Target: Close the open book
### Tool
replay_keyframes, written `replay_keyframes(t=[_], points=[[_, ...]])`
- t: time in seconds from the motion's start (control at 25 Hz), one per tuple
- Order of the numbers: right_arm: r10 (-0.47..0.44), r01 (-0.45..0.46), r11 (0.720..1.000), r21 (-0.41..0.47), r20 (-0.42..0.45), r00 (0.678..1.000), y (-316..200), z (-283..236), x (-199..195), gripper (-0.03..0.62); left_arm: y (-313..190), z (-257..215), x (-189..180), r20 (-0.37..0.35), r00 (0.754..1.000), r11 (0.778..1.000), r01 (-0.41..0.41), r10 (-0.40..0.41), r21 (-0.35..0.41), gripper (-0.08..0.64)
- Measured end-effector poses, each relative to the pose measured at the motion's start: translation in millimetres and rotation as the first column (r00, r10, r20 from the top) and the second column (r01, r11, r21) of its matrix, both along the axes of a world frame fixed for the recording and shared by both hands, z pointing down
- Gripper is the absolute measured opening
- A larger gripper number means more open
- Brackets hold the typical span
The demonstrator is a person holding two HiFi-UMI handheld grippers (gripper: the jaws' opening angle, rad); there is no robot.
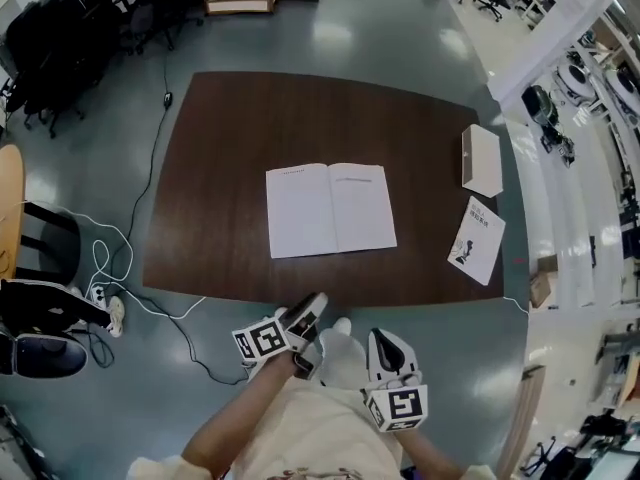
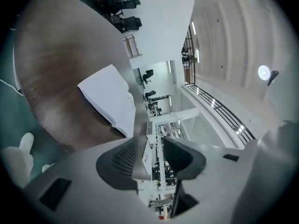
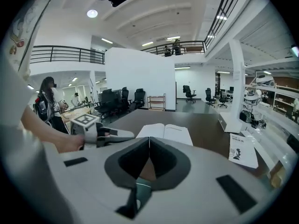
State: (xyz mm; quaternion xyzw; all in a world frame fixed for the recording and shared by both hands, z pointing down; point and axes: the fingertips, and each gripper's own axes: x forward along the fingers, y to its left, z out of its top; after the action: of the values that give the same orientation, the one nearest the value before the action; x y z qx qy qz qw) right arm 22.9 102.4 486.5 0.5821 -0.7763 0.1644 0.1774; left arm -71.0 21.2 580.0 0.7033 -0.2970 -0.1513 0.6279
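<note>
Right now: approach stage, by the look of it; nothing touched, both tools short of the table's near edge.
Open book (image 1: 330, 208): flat and pages up near the middle of the dark table (image 1: 215, 148), spine pointing away from the person, two halves roughly equal.
Left gripper (image 1: 308, 313): jaws parted by a modest gap, nothing between them; rolled onto its side, with the book ahead and off to the left in the left gripper view.
Right gripper (image 1: 385, 346): jaws pressed together, empty; aimed over the near edge towards the book.
Bystanders: closed white book (image 1: 482, 160) and thin booklet (image 1: 478, 240) at the table's right end, well apart from the open one; no part of the job.
Doing it well: probably best to come in low at the outer edge of one half, slip a jaw tip under the cover and every page on that side, then carry it in an arc over the spine onto the other half.
Second tool: likely useful as a steadying press on the opposite half, against sliding on smooth wood.
Pitfalls: lifting only a few loose pages, creasing a corner, shoving the whole book sideways.
</note>
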Motion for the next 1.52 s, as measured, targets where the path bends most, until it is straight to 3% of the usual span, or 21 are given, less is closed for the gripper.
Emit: replay_keyframes(t=[0.12, 0.28, 0.4, 0.6, 0.76, 0.84, 1.16, 1.32, 1.44, 1.52], points=[[-0.021, 0.021, 0.999, -0.03, 0.002, 1.0, -16.7, 8.7, 7.4, 0.006, -34.4, 36.9, 5.9, -0.053, 0.992, 0.988, 0.112, -0.118, -0.108, 0.192], [-0.076, 0.076, 0.996, -0.052, 0.01, 0.997, -37.7, 16.8, 12.2, 0.006, -57.1, 72.4, 7.6, -0.1, 0.956, 0.94, 0.246, -0.276, -0.236, 0.209], [-0.107, 0.109, 0.992, -0.059, 0.038, 0.994, -54.0, 18.3, 17.6, 0.006, -66.5, 88.0, 8.5, -0.093, 0.928, 0.897, 0.319, -0.362, -0.306, 0.212], [-0.142, 0.147, 0.987, -0.067, 0.077, 0.987, -80.2, 21.1, 29.1, 0.006, -92.3, 114.7, 14.3, -0.117, 0.859, 0.825, 0.43, -0.499, -0.367, 0.219], [-0.183, 0.188, 0.98, -0.059, 0.084, 0.98, -95.7, 19.8, 39.8, 0.006, -101.7, 140.9, 26.5, -0.064, 0.82, 0.749, 0.485, -0.569, -0.451, 0.229], [-0.197, 0.202, 0.978, -0.052, 0.086, 0.977, -101.6, 18.7, 45.5, 0.006, -102.4, 151.8, 30.2, -0.038, 0.807, 0.722, 0.506, -0.59, -0.472, 0.241], [-0.218, 0.224, 0.973, -0.057, 0.106, 0.97, -110.0, 18.5, 59.6, 0.006, -120.2, 153.1, 28.0, -0.022, 0.773, 0.689, 0.552, -0.635, -0.469, 0.242], [-0.227, 0.235, 0.97, -0.059, 0.117, 0.967, -108.5, 20.6, 59.5, 0.006, -123.2, 156.1, 27.9, -0.006, 0.789, 0.695, 0.537, -0.614, -0.479, 0.239], [-0.229, 0.237, 0.97, -0.055, 0.124, 0.965, -108.8, 20.9, 60.0, 0.006, -122.6, 159.1, 25.9, -0.025, 0.781, 0.689, 0.535, -0.625, -0.489, 0.239], [-0.225, 0.234, 0.97, -0.062, 0.127, 0.966, -107.2, 22.3, 62.3, 0.006, -119.7, 164.2, 26.1, -0.007, 0.791, 0.691, 0.531, -0.612, -0.49, 0.176]])
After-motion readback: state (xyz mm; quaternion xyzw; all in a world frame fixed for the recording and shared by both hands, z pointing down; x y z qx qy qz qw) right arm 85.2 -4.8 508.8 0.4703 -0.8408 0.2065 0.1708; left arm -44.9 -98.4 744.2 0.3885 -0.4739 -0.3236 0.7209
